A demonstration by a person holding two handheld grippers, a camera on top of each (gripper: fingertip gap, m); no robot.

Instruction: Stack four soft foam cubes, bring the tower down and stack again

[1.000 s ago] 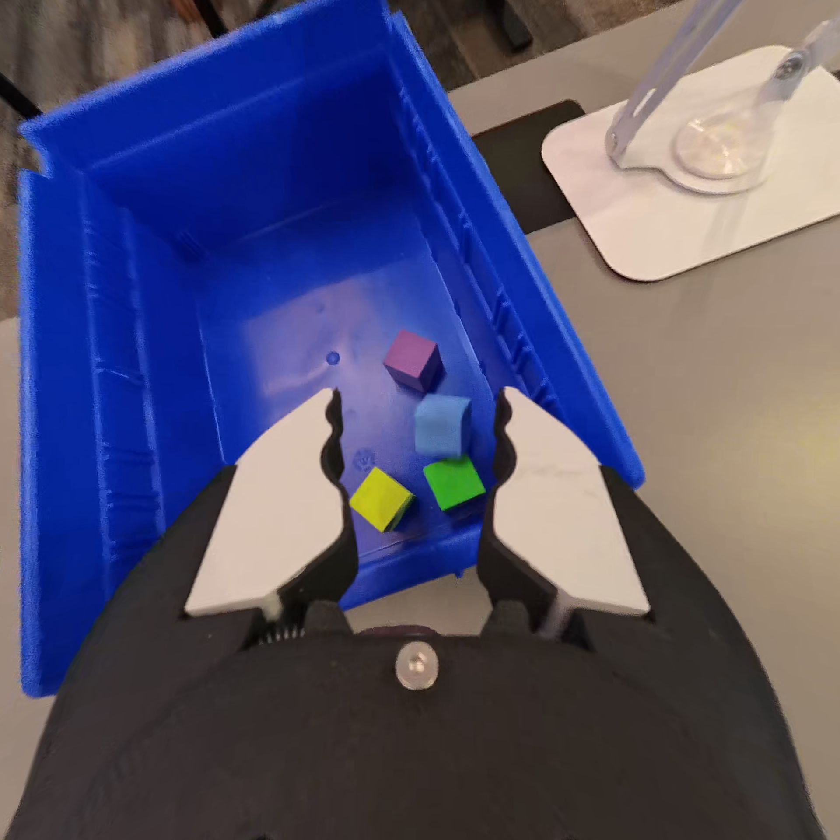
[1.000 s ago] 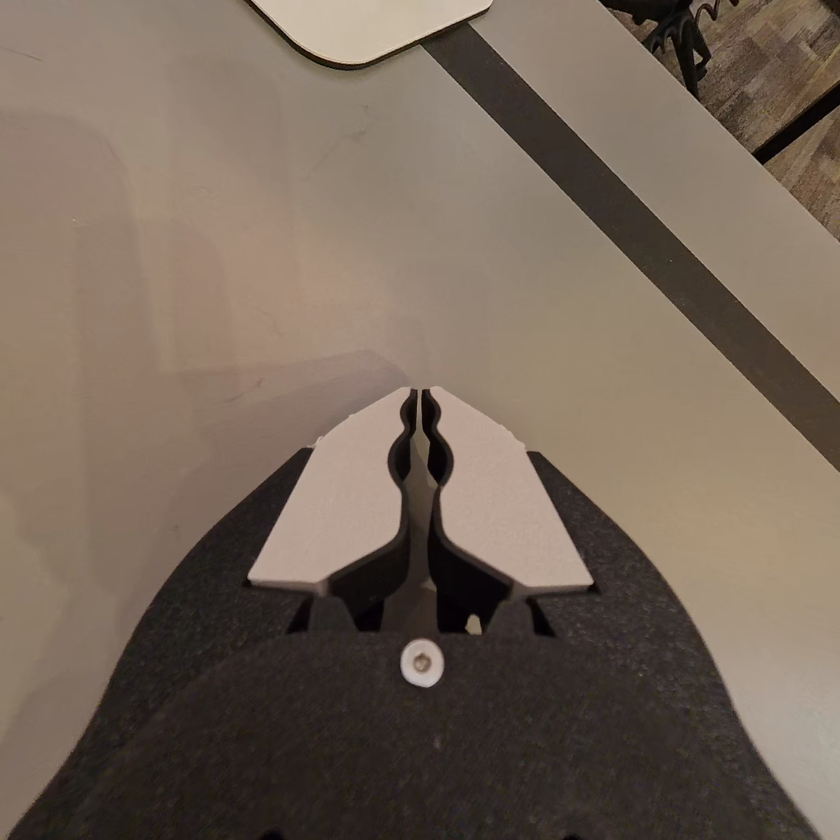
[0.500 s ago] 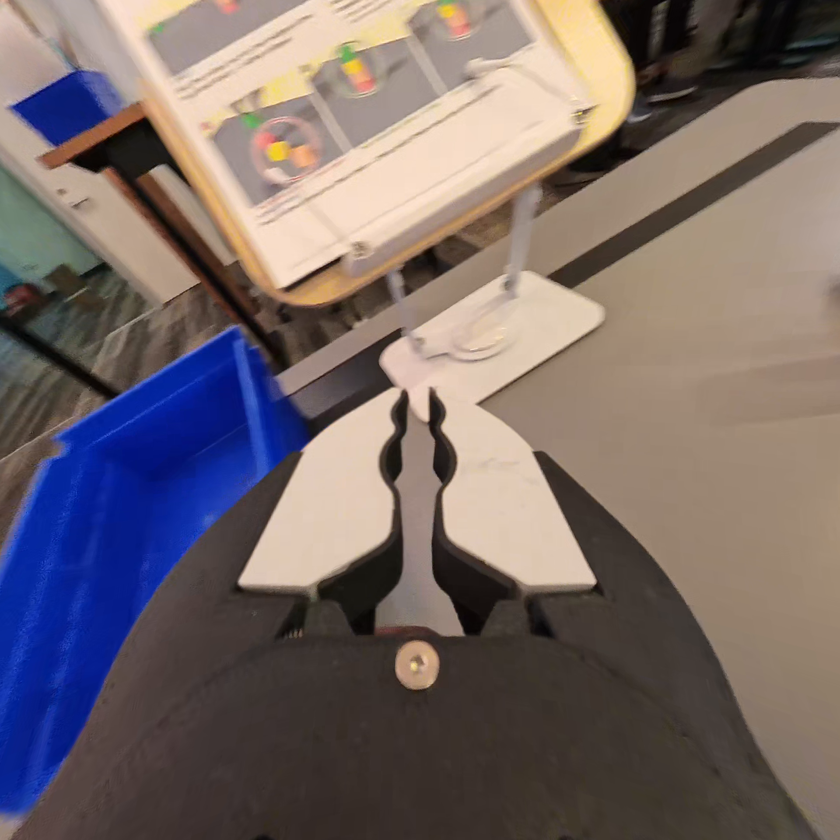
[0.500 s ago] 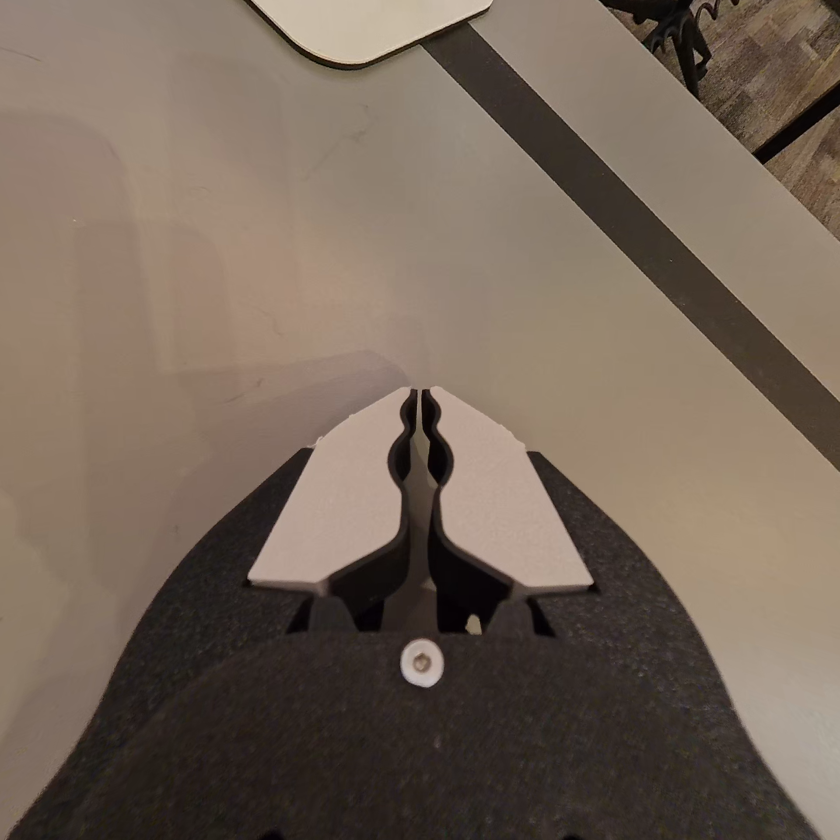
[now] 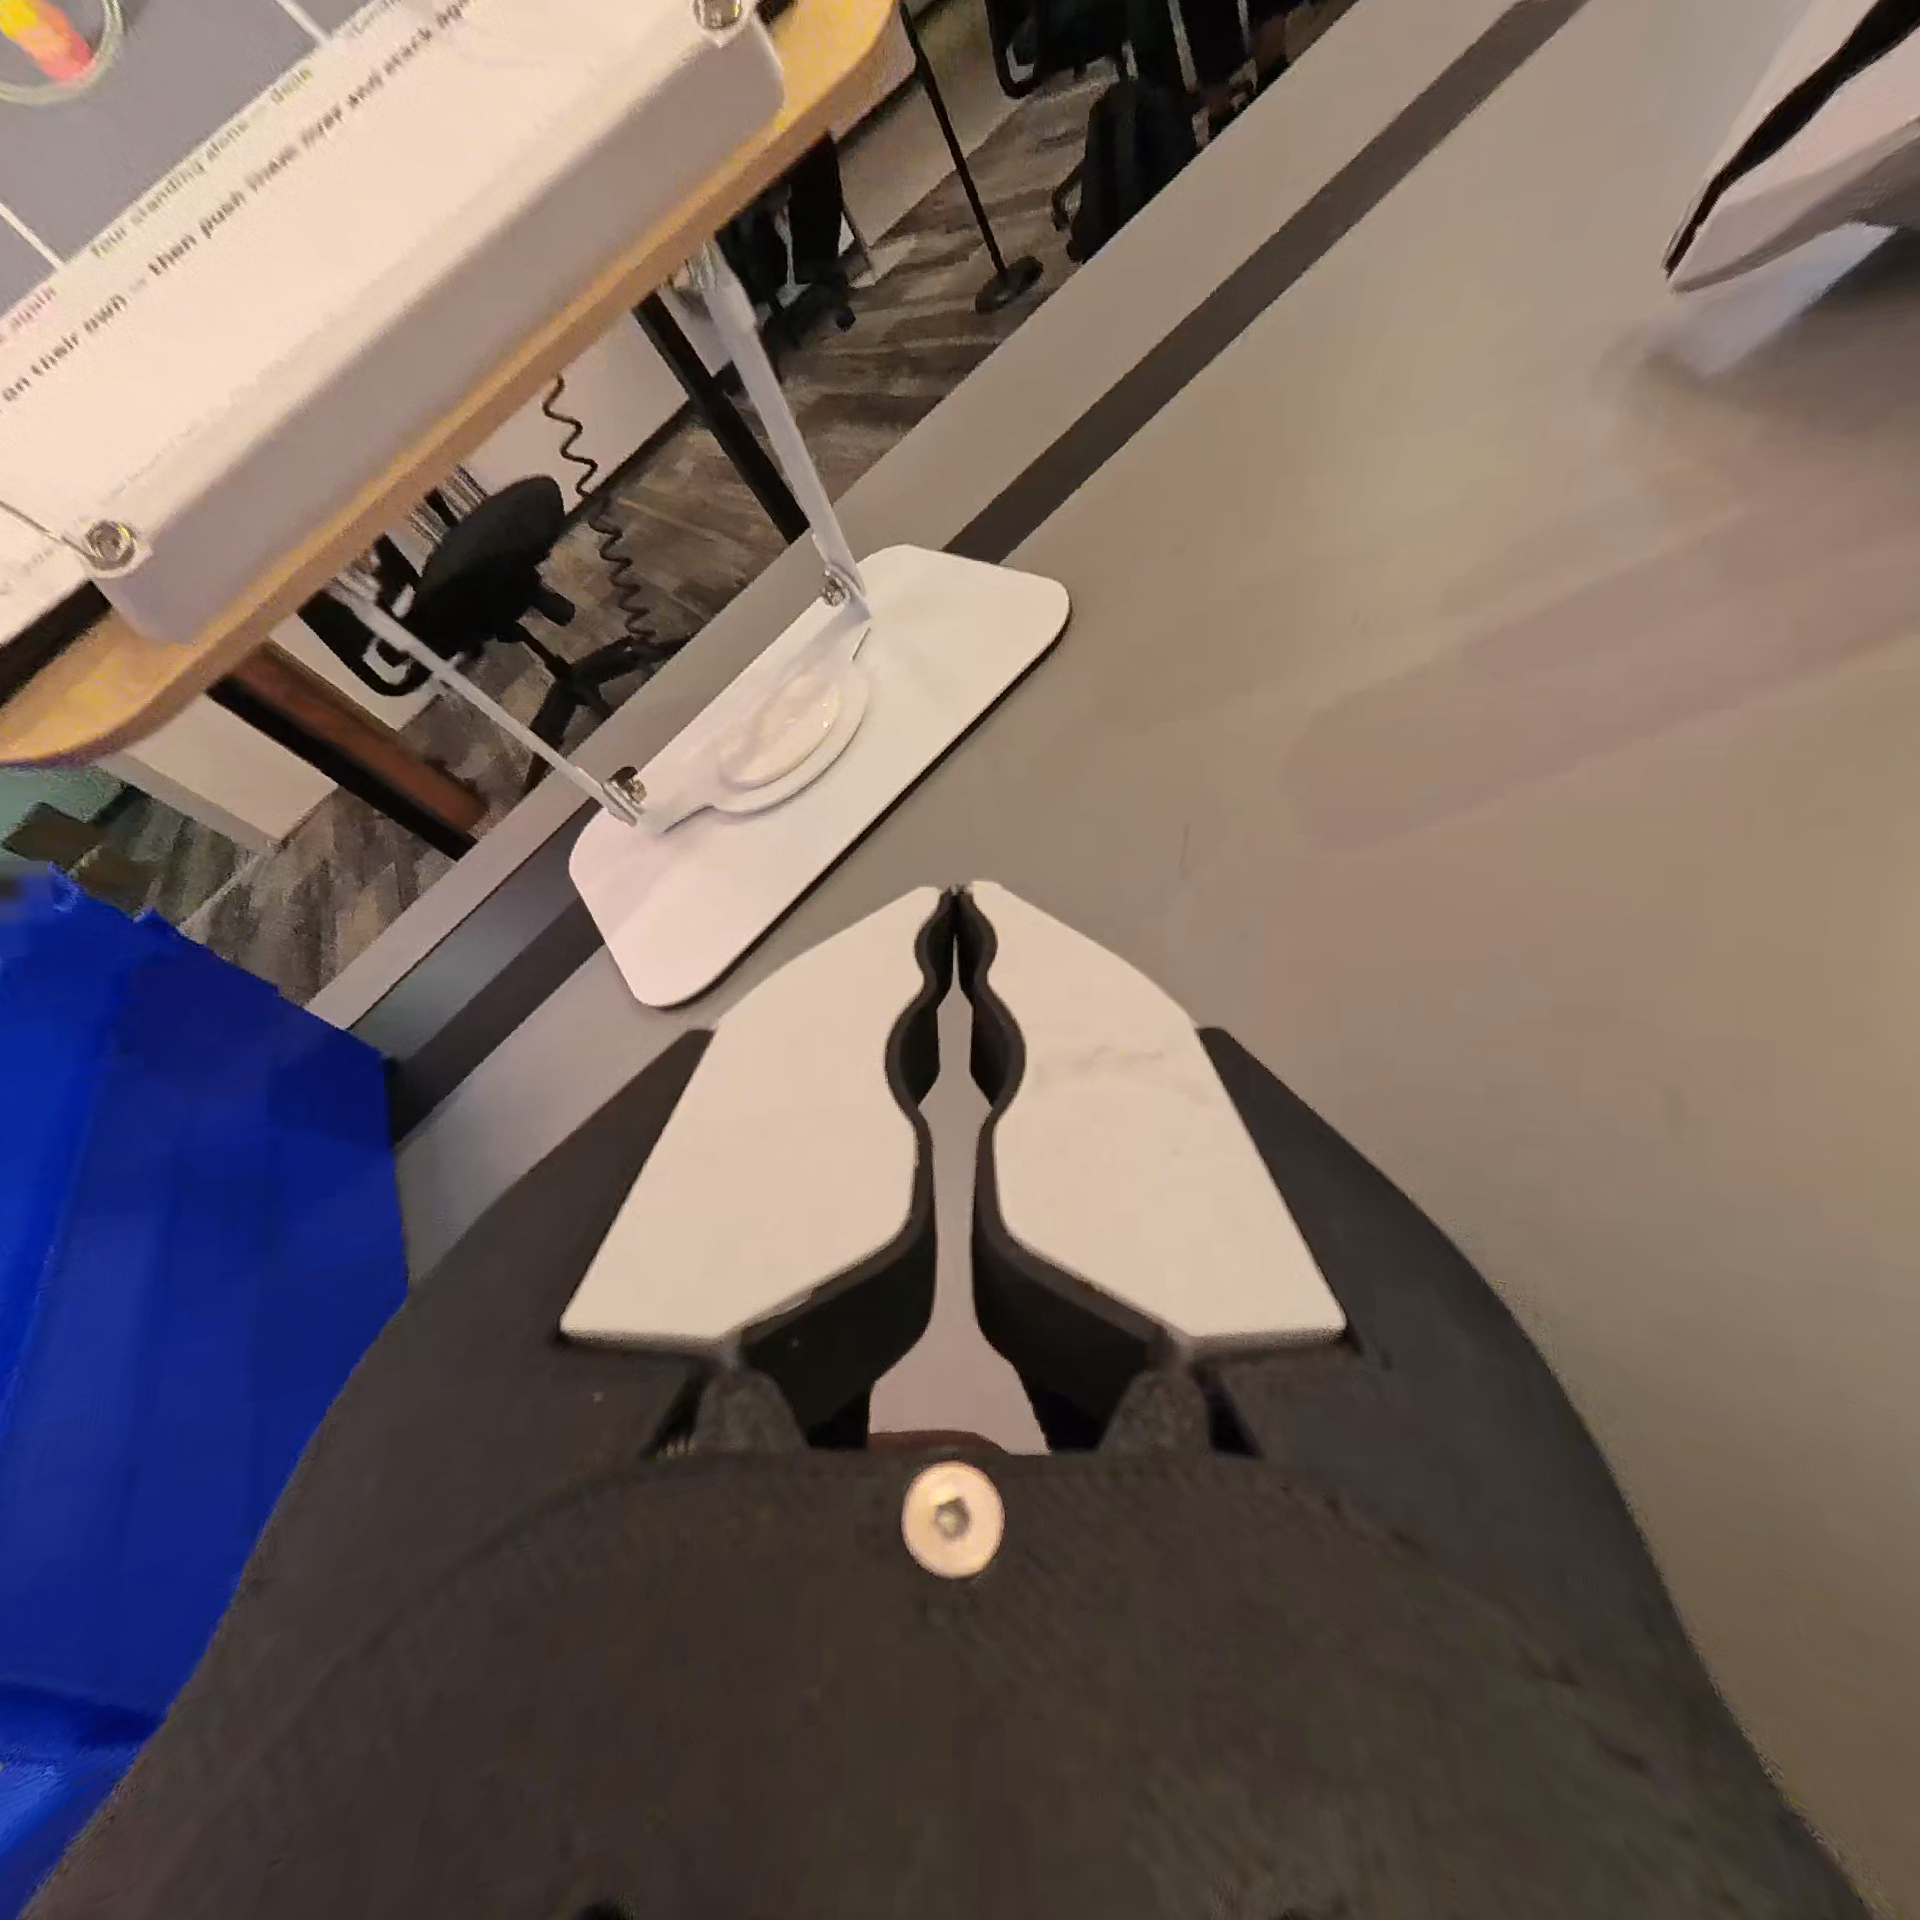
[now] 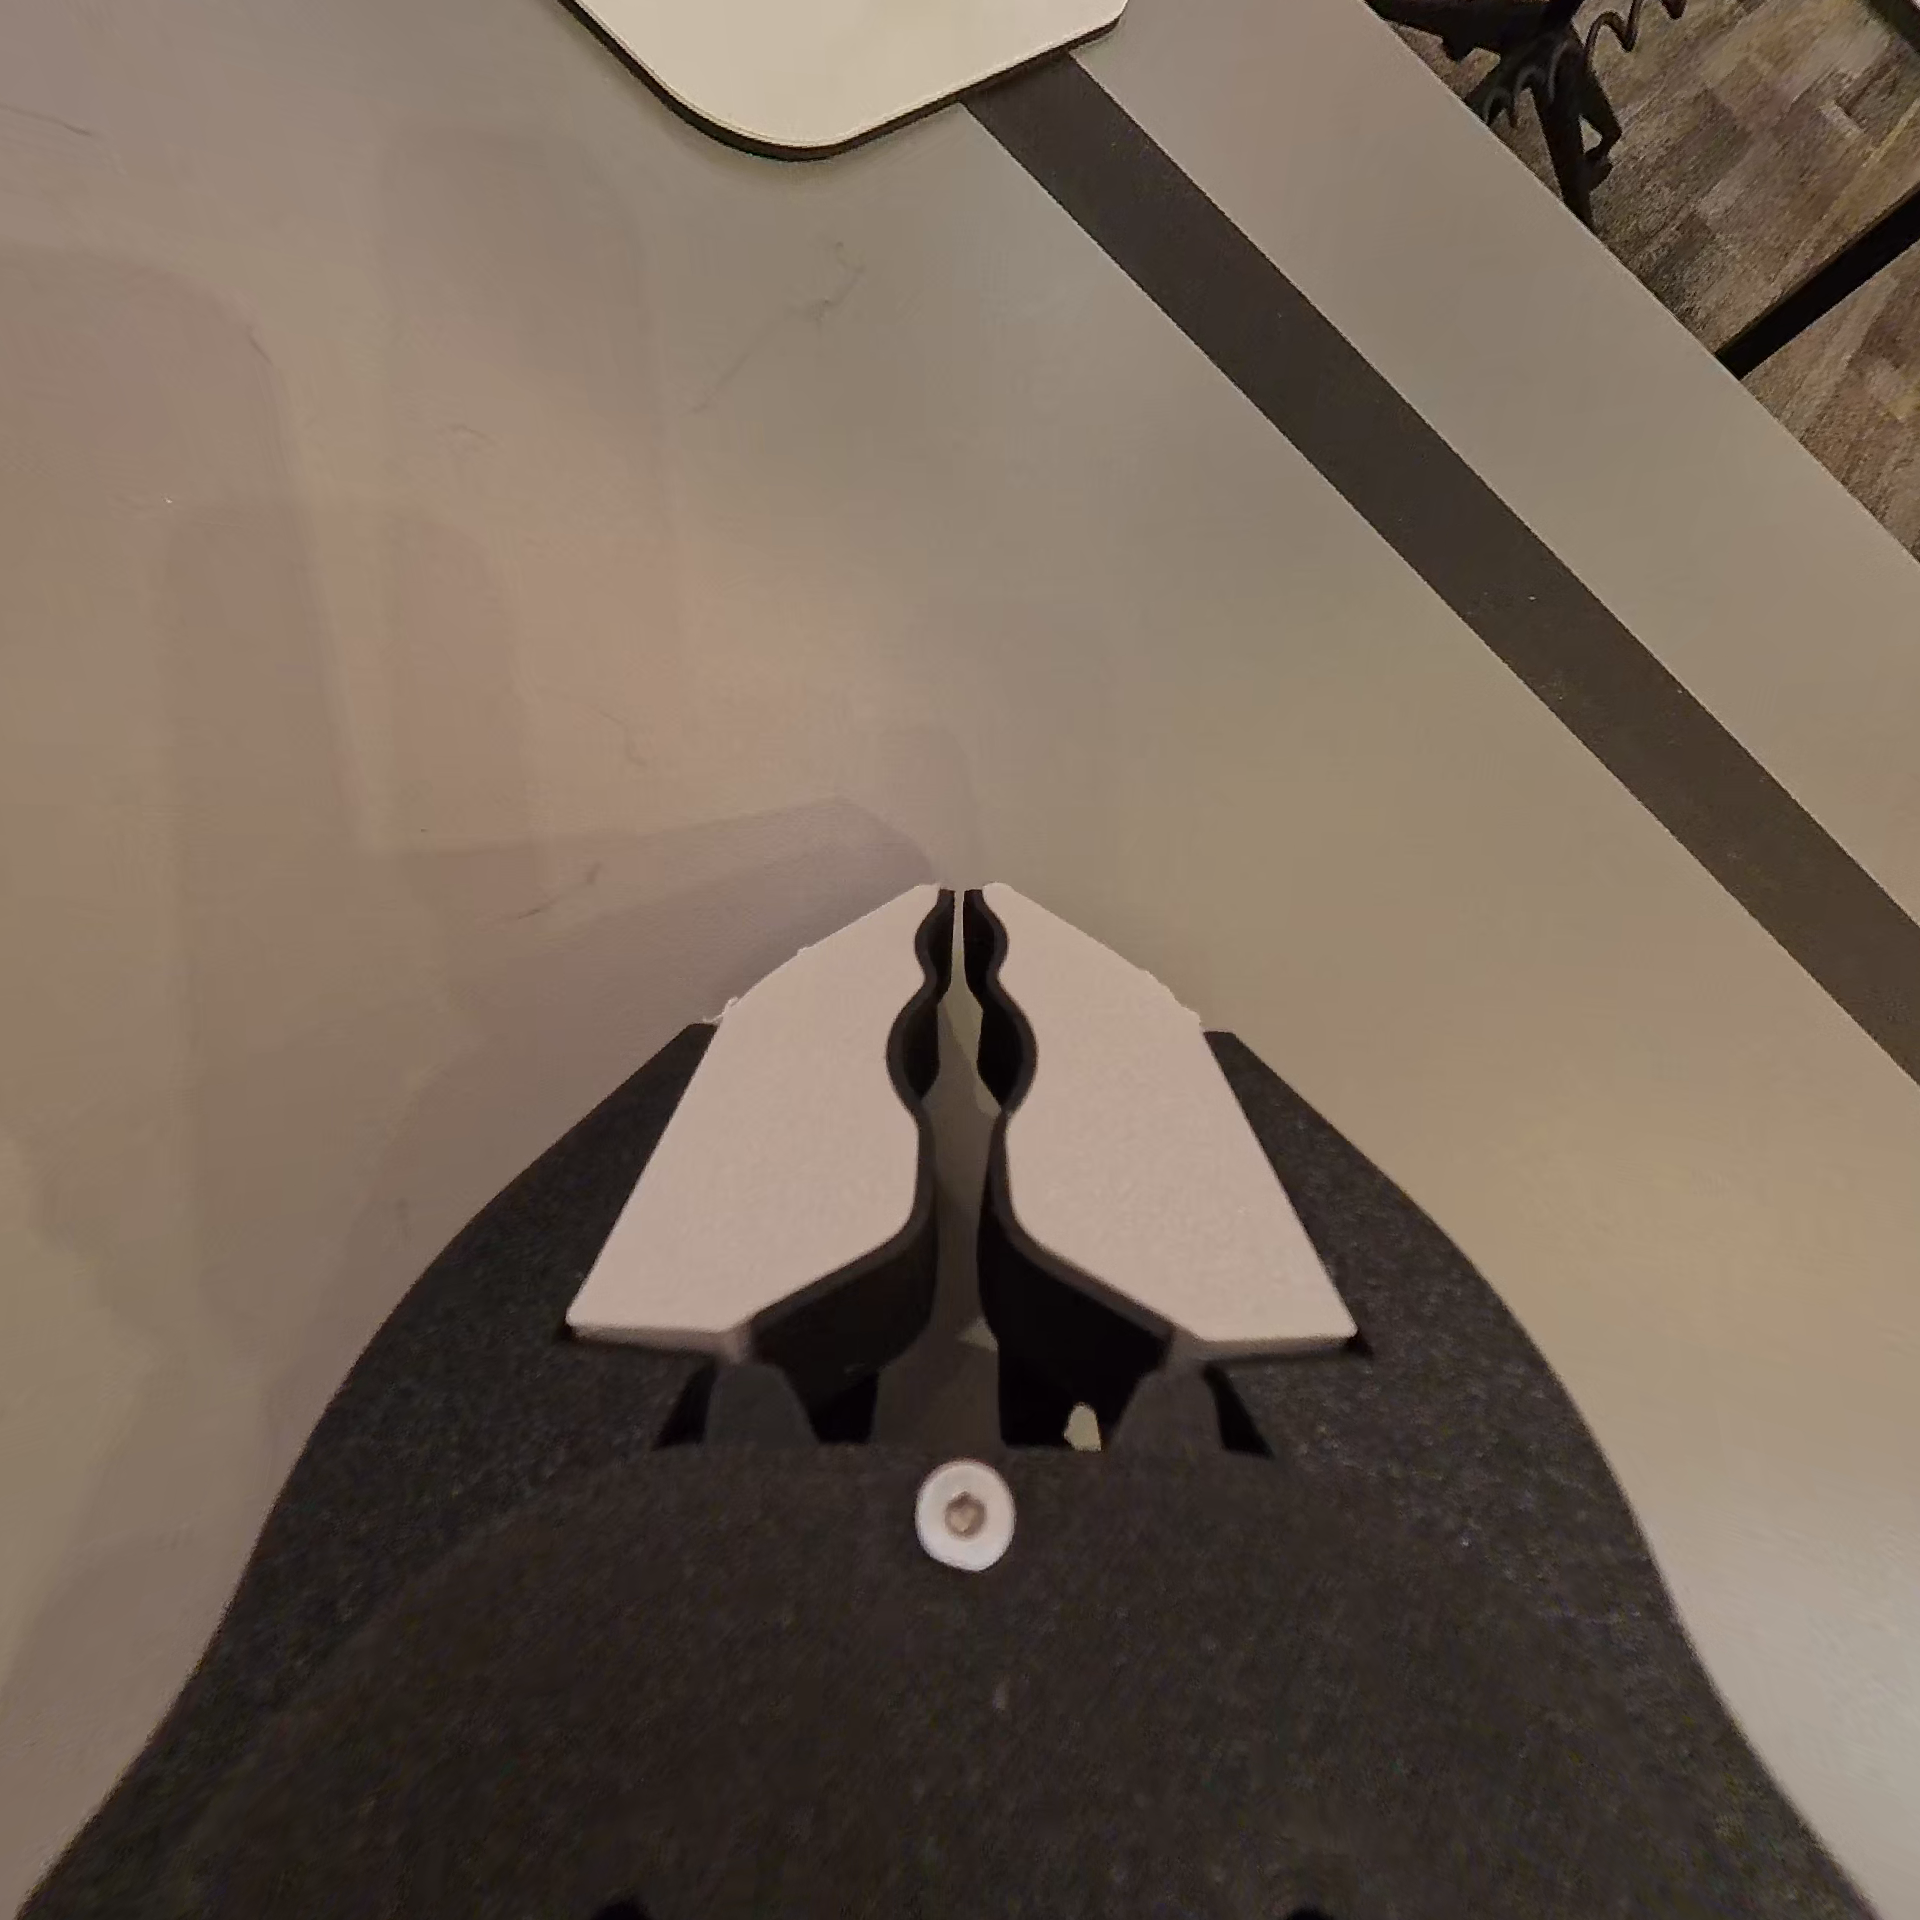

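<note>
left gripper (image 5: pixel 956 896) and right gripper (image 6: pixel 958 891), each clenched on nothing, over the bare grey table (image 5: pixel 1455 831). no cubes show in either view; the blue bin (image 5: pixel 187 1195) at the left gripper's left probably holds them, though its inside is out of sight. judged step: no stacking under way. next move calls for turning to the bin, opening the fingers and picking one cube. a white stand (image 5: pixel 831 769) sits ahead.
</note>
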